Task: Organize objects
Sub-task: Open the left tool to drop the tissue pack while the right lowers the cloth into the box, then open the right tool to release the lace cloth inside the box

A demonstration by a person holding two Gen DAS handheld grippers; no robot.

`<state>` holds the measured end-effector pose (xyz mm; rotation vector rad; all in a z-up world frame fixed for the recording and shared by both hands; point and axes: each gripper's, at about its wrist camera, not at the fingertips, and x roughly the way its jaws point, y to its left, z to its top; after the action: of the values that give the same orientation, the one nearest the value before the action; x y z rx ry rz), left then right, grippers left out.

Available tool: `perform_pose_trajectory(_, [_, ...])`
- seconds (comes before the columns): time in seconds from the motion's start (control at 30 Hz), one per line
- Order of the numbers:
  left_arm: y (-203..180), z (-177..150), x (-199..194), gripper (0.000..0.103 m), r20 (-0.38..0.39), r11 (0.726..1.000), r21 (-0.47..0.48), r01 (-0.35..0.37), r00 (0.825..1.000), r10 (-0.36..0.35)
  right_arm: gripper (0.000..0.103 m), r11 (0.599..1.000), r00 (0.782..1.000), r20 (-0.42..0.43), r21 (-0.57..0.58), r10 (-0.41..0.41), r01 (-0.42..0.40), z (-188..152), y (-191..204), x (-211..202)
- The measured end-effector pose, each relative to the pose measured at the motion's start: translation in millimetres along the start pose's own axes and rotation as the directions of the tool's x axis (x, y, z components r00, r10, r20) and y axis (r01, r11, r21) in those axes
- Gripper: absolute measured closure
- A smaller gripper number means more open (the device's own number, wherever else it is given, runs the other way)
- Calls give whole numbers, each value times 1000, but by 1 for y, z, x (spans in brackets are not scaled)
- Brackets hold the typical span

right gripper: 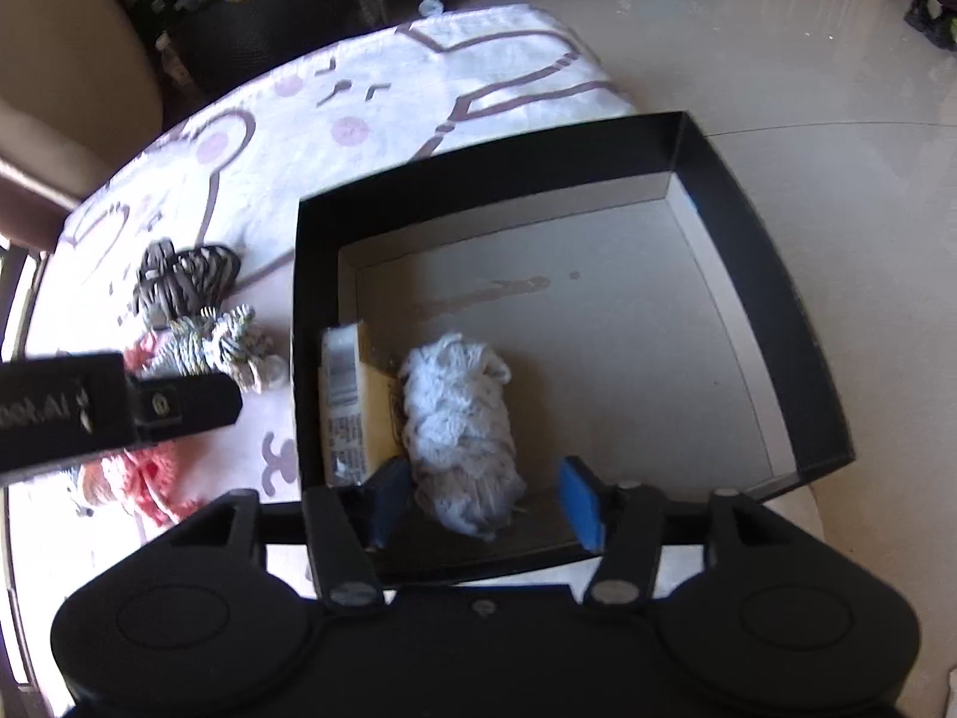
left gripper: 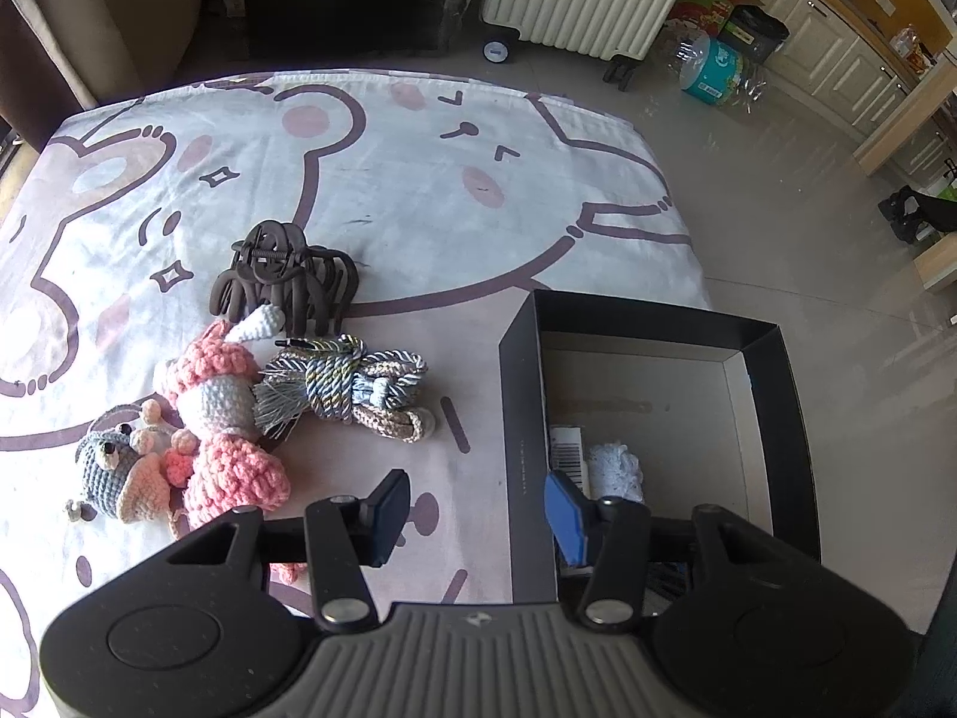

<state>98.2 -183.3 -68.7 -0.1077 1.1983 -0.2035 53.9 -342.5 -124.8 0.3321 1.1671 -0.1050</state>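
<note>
While most of the toys wait on the blanket, we think a few things could go wrong. Our right gripper hangs over the black box, pointing steeply down, with its blue pads apart on both sides of the white knitted bundle. From what we can see the pads do not press on it, so the bundle seems to lie free on the box floor, next to a small yellow packet. If we pull up crooked, a pad could catch the loose yarn and drag the bundle back out. Our left gripper also points steeply down, near the left wall of the box, with its pads apart and nothing between them. One pad hangs over the blanket and the other over the box wall, so going straight down could bump the wall and push the box. The box sits close to the blanket's edge, so a hard push might slide it off. Still to pack are the pink crochet doll, the little grey crochet toy, the blue rope bundle and the dark hair clip. They lie close together, so we could grab two at once.
</note>
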Motion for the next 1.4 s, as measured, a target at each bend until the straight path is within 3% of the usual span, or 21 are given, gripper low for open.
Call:
perform_pose_trajectory(0.17, [4,3,-3,52,-1,1000,-20,16,1000,-16,46,994,996,58,89,61,-66,5,-11,-15])
perform_pose_trajectory(0.3, [14,6,-7,52,10,999,-44,16,1000,-15,48,985,989,128,145,72,-90,16,-14,-22])
perform_pose_trajectory(0.47, [25,9,-6,52,11,999,-37,-1,1000,2,52,978,986,152,188,65,-93,33,-7,-11])
perform_pose_trajectory(0.77, [40,11,-4,52,10,1000,-22,-8,1000,8,52,992,989,147,121,25,-43,50,19,18])
perform_pose_trajectory(0.93, [40,11,-4,52,11,1000,-18,-7,1000,7,54,999,997,76,29,-27,25,50,28,35])
perform_pose_trajectory(0.97, [40,11,-4,52,10,1000,-18,-6,1000,6,59,1000,998,59,17,-26,25,48,28,36])
perform_pose_trajectory(1.13, [33,9,-6,52,10,1000,0,-1,1000,1,61,1000,1000,-3,-8,-29,29,41,26,37])
perform_pose_trajectory(1.4, [28,5,-8,52,14,1000,23,-15,1000,15,61,1000,1000,13,25,-8,8,36,26,28])
